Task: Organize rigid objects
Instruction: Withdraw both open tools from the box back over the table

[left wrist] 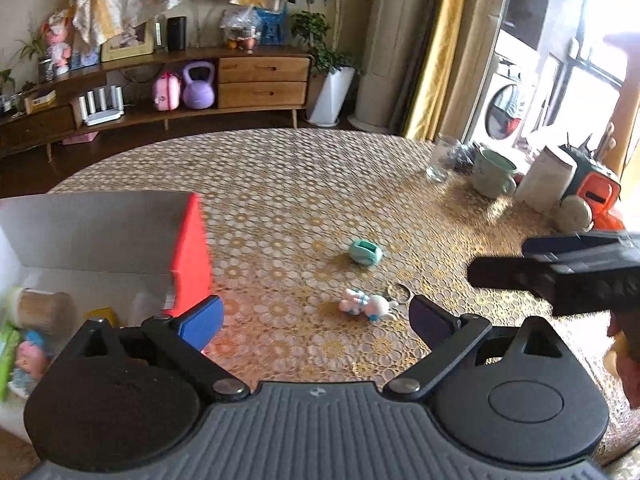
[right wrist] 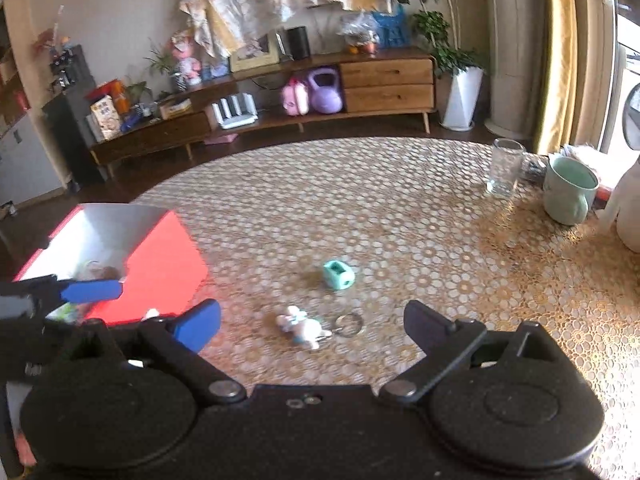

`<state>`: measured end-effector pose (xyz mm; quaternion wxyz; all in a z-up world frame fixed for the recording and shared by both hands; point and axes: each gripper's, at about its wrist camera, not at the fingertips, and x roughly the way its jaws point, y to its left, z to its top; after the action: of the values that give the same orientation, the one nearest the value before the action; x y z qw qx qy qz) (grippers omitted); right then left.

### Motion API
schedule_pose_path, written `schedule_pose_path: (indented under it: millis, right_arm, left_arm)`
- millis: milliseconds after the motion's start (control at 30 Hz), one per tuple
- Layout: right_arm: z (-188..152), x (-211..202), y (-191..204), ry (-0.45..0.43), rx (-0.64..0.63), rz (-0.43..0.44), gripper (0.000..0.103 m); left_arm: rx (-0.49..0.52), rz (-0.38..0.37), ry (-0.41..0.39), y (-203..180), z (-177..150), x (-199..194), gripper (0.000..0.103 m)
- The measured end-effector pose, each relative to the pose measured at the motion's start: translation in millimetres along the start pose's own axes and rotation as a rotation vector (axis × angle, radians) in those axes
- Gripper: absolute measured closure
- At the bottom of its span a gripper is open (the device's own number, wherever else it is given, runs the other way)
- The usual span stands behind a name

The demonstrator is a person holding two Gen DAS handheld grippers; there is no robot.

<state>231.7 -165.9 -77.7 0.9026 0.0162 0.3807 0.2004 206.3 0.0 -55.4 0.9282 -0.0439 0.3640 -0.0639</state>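
Table (left wrist: pixel 280 184) sunlit; red box (left wrist: pixel 188 256) contents blurred.

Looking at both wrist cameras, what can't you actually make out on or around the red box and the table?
- Left wrist view: contents of the red box are partly hidden by the left gripper body and blurred.
- Right wrist view: box interior is washed out by glare.
- Both views: the toy keychain is too small to identify.
- Right table edge: items cut off.
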Motion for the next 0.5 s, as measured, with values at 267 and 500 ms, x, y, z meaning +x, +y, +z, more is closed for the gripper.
schedule_pose_path:
  millis: [267,500]
  right_arm:
    - [3,39,-18,0.038,0.031,-0.021,0.005]
    - [12,71,-16,0.076,-0.03,0.026,0.005]
  left_arm:
    - [0.03,-0.059,0.055,-18,-10,44,0.003]
    - [0.015,-0.08,0.089,-28,-16,84,0.003]
